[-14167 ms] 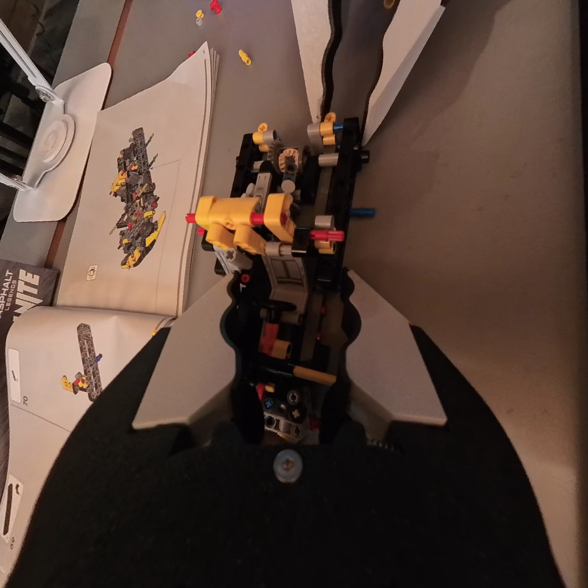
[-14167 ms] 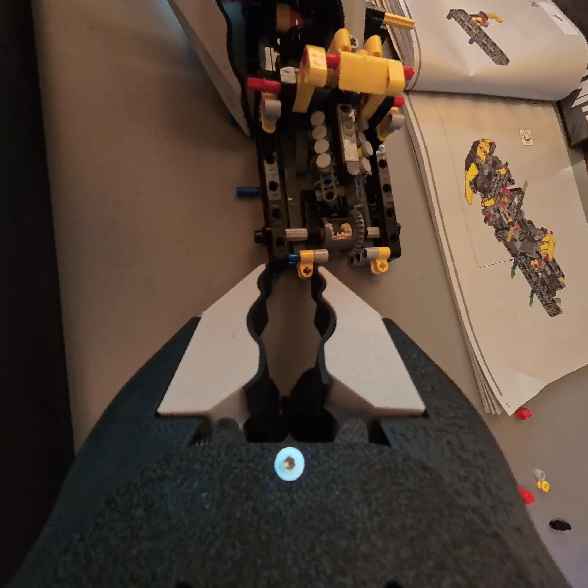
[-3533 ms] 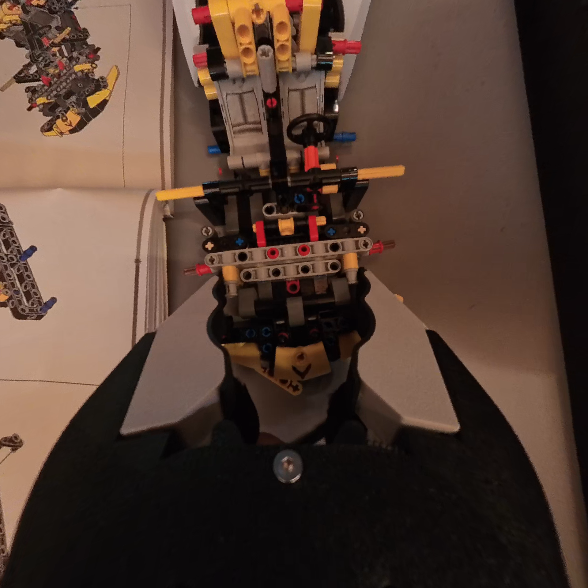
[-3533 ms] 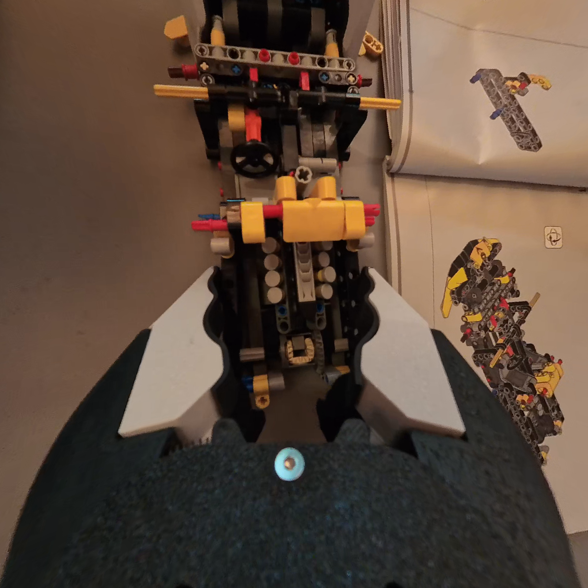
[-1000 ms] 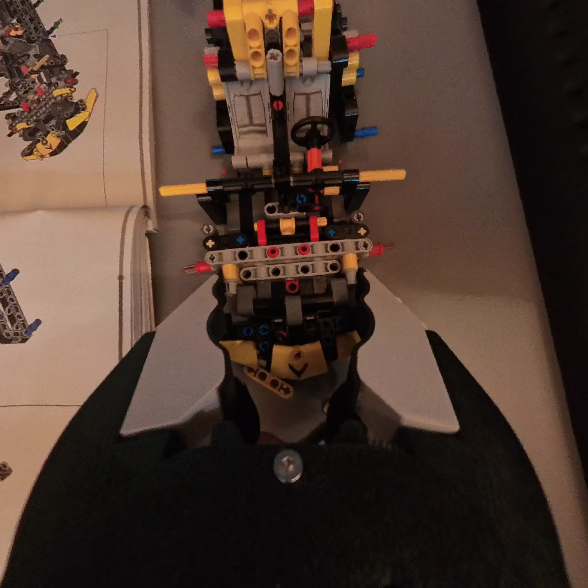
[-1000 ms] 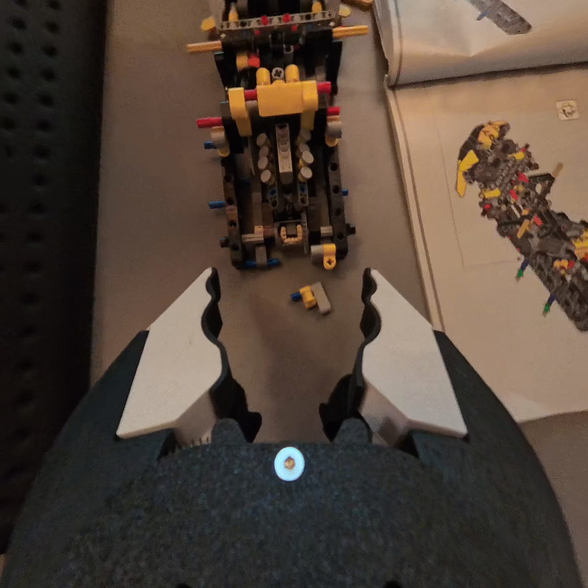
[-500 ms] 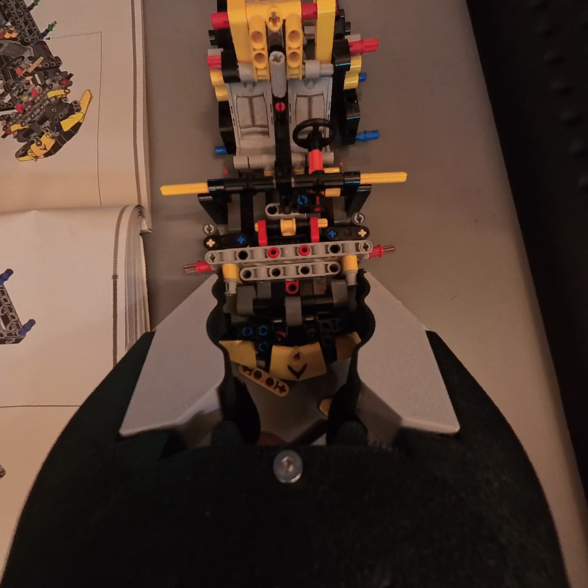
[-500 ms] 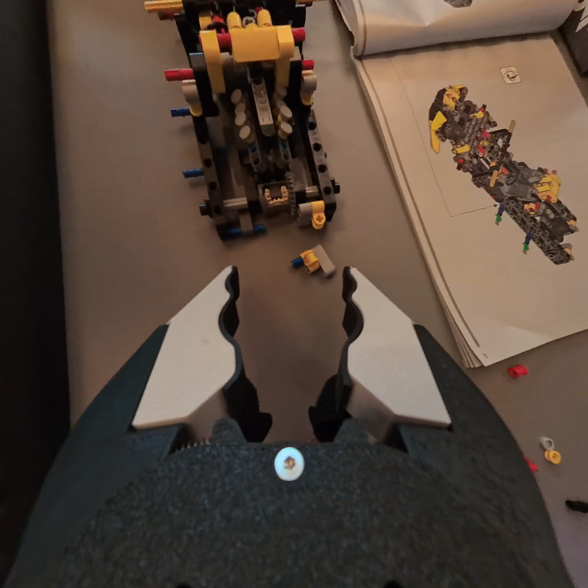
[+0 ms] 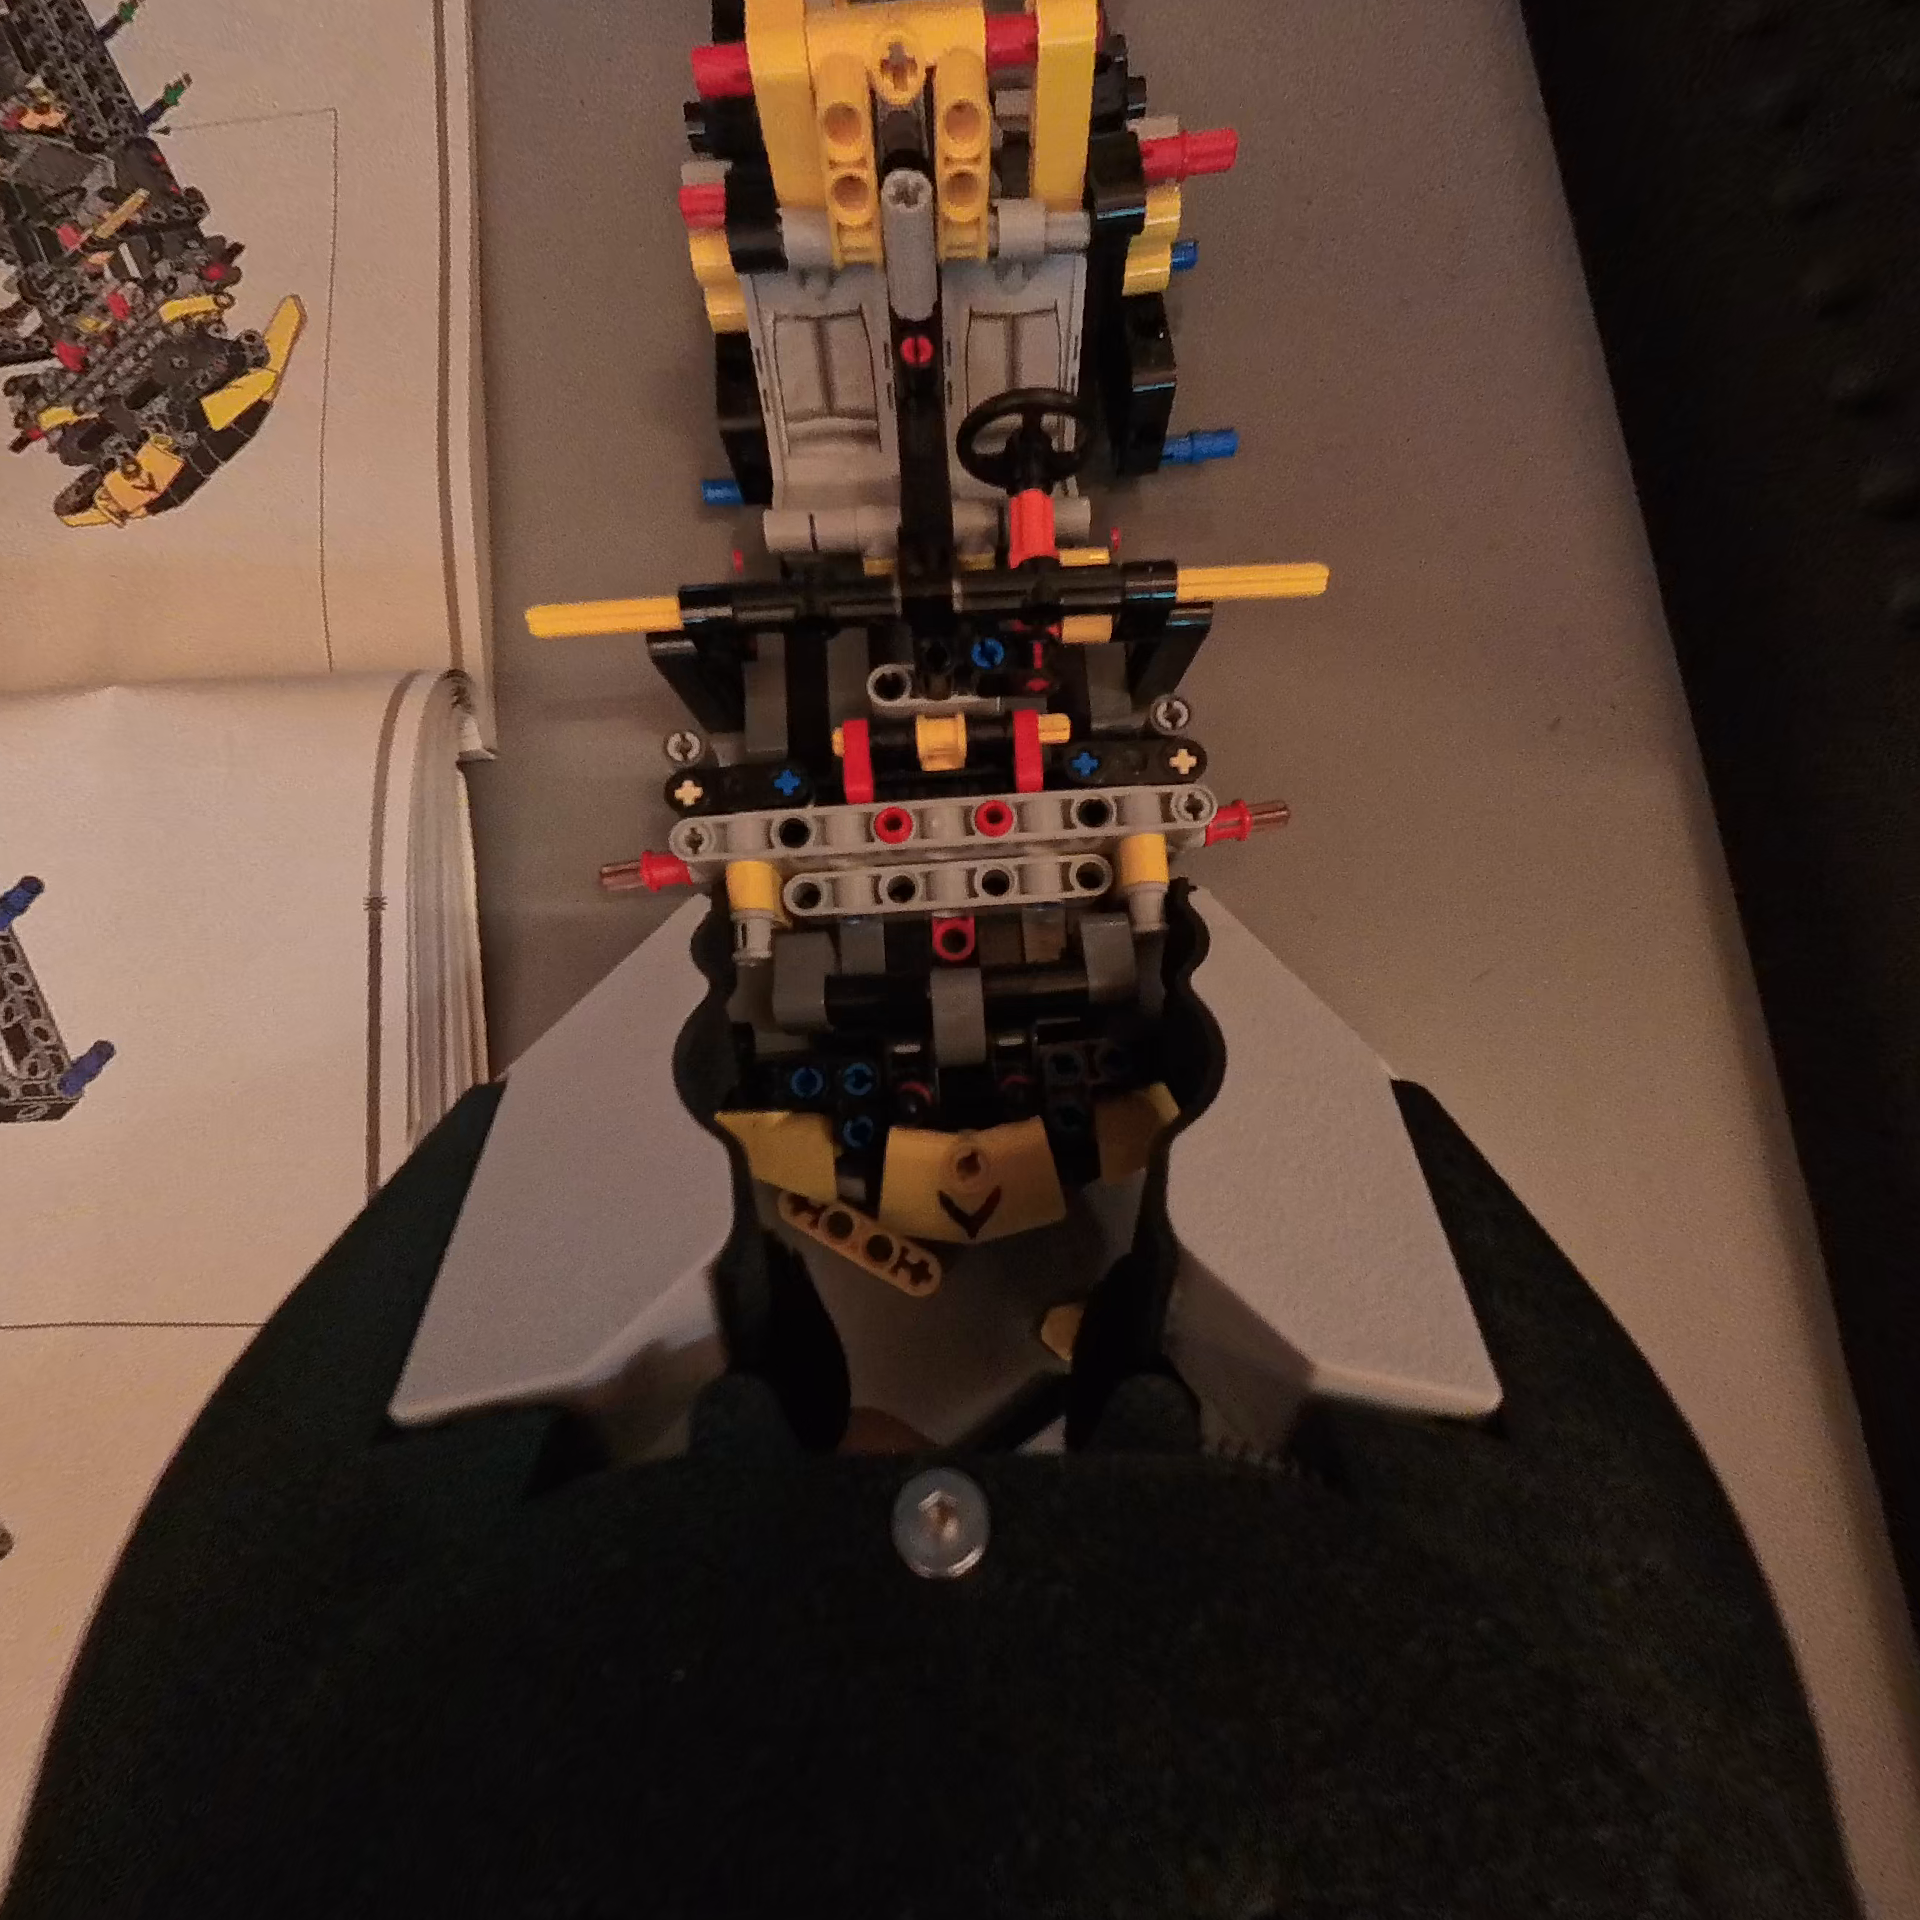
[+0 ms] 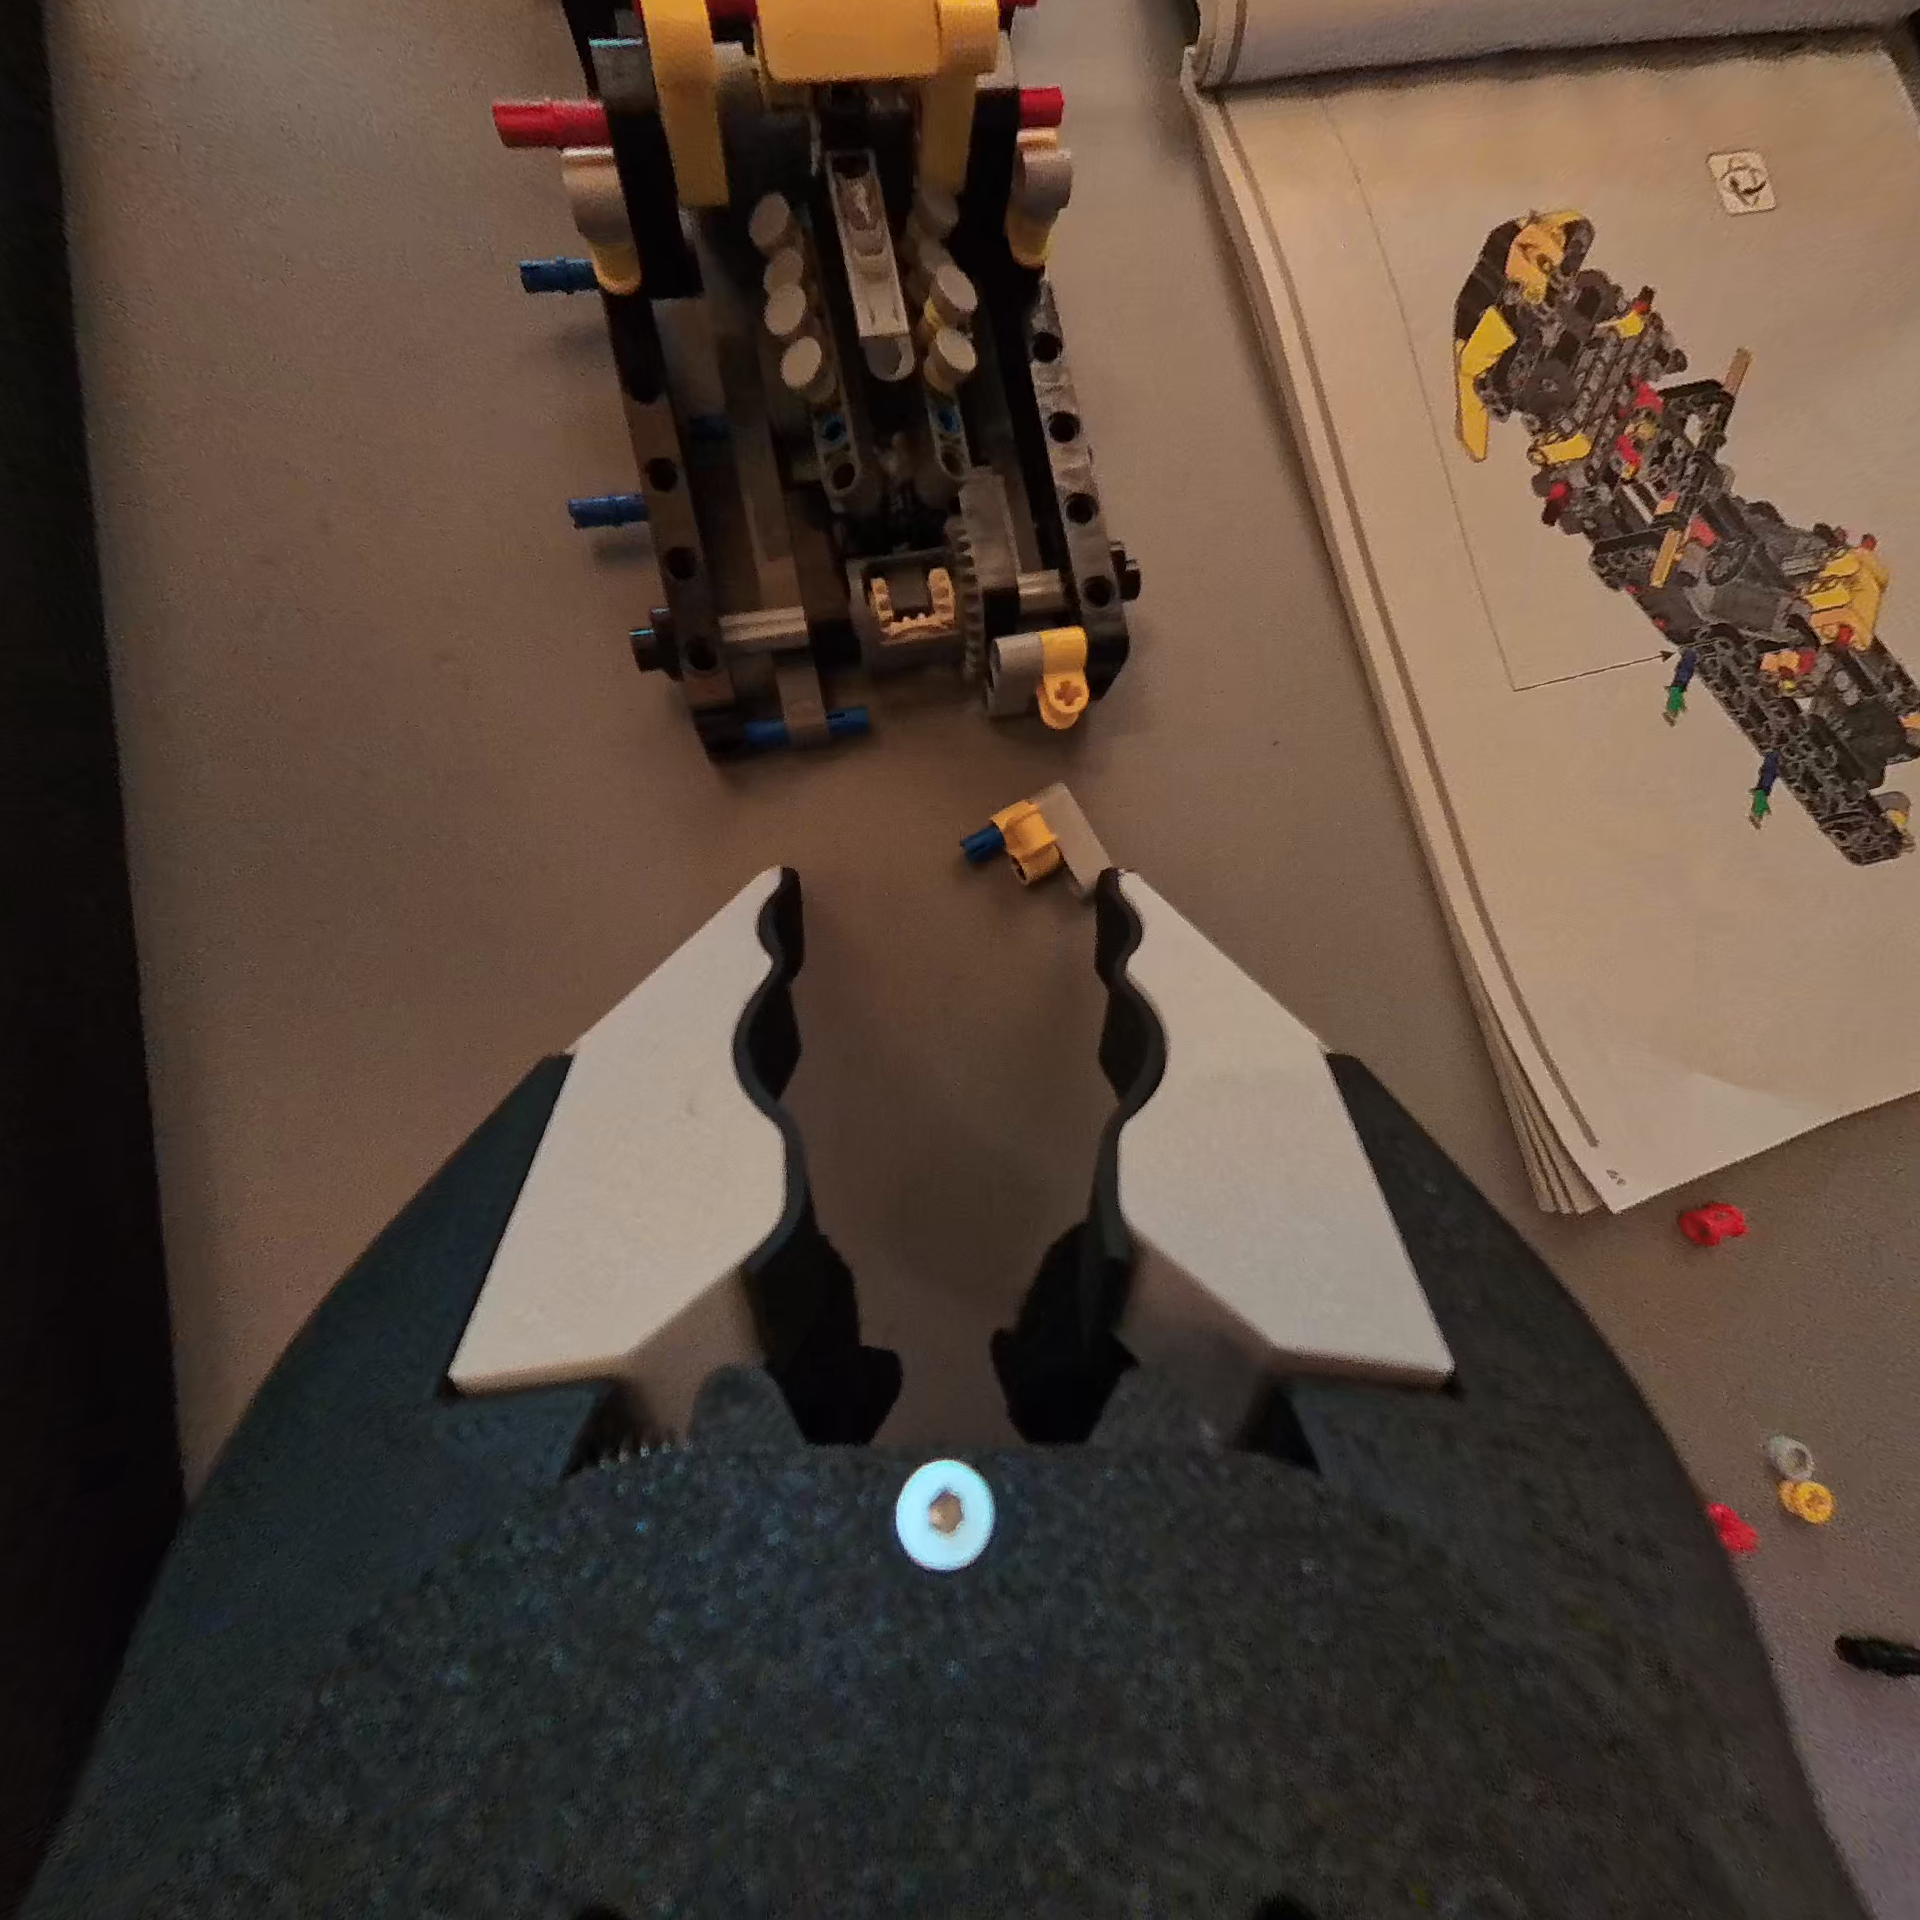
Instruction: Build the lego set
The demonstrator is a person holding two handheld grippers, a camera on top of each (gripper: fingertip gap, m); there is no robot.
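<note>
Right wrist view: right gripper (image 10: 945, 883) open, has crept closer to loose piece (image 10: 1029, 840), now by its fingertip. Left gripper (image 9: 951, 914) still clamps model car (image 9: 935, 727) on table (image 9: 1403, 727).

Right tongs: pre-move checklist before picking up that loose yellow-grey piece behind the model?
1. Right tongs open and empty: ok.
2. Loose yellow-grey piece lying free on the table, apart from the model: ok.
3. Piece centred between the right tongs' fingers: not ok; it lies off to the right, by the right finger's tip.
4. Left tongs shut on the model's front end, steadying it: ok.
5. Instruction booklet out of the approach path: ok, it lies further right.
6. Whether the piece's blue pin is fully seated: cannot tell.
</note>
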